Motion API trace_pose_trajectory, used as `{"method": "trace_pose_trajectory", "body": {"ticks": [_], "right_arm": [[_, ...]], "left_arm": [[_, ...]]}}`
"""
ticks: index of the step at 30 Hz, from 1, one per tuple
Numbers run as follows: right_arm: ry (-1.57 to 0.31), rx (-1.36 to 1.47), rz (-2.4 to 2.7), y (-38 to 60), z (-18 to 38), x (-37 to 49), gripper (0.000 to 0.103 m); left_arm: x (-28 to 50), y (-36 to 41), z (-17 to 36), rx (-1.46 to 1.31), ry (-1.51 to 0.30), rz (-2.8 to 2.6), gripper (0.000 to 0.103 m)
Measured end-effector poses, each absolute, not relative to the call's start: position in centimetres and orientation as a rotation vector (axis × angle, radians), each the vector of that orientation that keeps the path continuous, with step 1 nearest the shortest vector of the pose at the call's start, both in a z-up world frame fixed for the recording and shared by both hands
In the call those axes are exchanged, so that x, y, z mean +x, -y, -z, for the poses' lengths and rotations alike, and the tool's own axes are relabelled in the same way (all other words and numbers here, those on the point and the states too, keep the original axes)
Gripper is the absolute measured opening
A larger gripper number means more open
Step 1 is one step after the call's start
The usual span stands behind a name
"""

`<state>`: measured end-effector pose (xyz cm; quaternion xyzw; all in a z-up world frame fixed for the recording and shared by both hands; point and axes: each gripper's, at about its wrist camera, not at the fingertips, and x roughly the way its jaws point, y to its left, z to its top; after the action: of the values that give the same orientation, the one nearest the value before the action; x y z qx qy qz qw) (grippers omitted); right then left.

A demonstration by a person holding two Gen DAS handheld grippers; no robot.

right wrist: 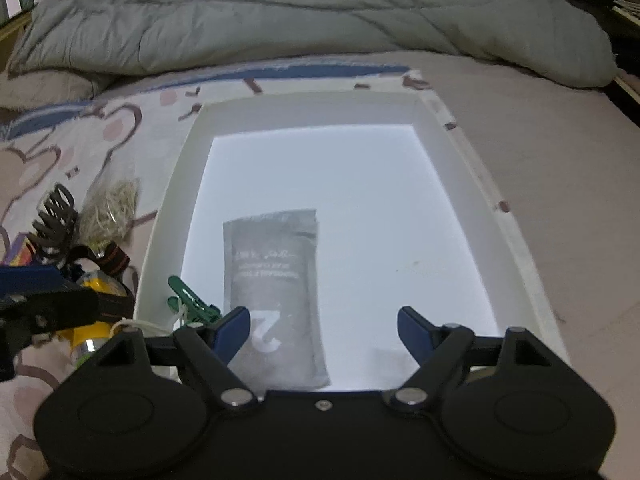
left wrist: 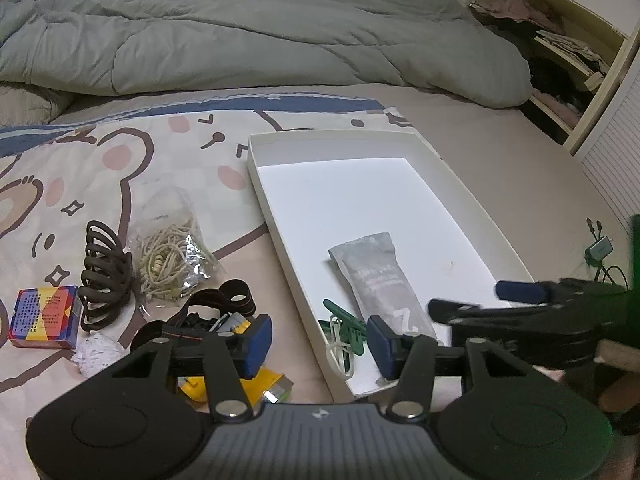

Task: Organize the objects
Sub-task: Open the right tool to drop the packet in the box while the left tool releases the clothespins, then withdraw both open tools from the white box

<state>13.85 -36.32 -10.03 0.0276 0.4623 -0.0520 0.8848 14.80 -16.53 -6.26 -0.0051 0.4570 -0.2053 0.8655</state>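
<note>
A white open box (left wrist: 476, 208) (right wrist: 448, 136) lies on the bed. In it lie a grey pouch (left wrist: 380, 276) (right wrist: 274, 280) with a white "2" and a green clip (left wrist: 344, 322) (right wrist: 188, 298) with a white band. My left gripper (left wrist: 318, 344) is open and empty over the box's near left wall. My right gripper (right wrist: 324, 330) is open and empty above the box's near end, over the pouch; it also shows in the left wrist view (left wrist: 520, 300). Left of the box lie a dark hair claw (left wrist: 104, 276), a bag of rubber bands (left wrist: 172, 252), a colourful small box (left wrist: 44, 316), a black strap (left wrist: 228, 300) and a yellow object (left wrist: 236, 390).
A crumpled grey duvet (left wrist: 248, 32) covers the far half of the bed. A bear-print sheet (left wrist: 80, 168) lies under the loose items. An open wardrobe (left wrist: 560, 48) stands at the far right. A cable adapter (left wrist: 600, 252) lies right of the box.
</note>
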Motion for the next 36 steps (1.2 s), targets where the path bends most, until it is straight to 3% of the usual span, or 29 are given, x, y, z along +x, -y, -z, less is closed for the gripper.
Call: {"method": "trace_pose_trajectory", "body": {"ticks": [10,16,26,36], "right_arm": [[-0.872,0.112,0.107,37.4,5.4,10.6,0.082],[-0.832,0.106,0.115,37.3,3.6,8.7,0.085],[-0.797,0.109,0.148,37.6,2.4,6.5,0.097],[-0.777,0.088,0.171,37.7,2.2,5.1,0.103]], "left_arm": [[13.8,16.0,5.5,0.003,-0.937,0.417,0.055],[13.1,15.6,5.0,0.037,-0.915,0.407,0.066],[11.7,15.3,4.1,0.088,-0.871,0.399,0.097],[11.2,14.6,3.7,0.067,-0.87,0.372,0.101]]}}
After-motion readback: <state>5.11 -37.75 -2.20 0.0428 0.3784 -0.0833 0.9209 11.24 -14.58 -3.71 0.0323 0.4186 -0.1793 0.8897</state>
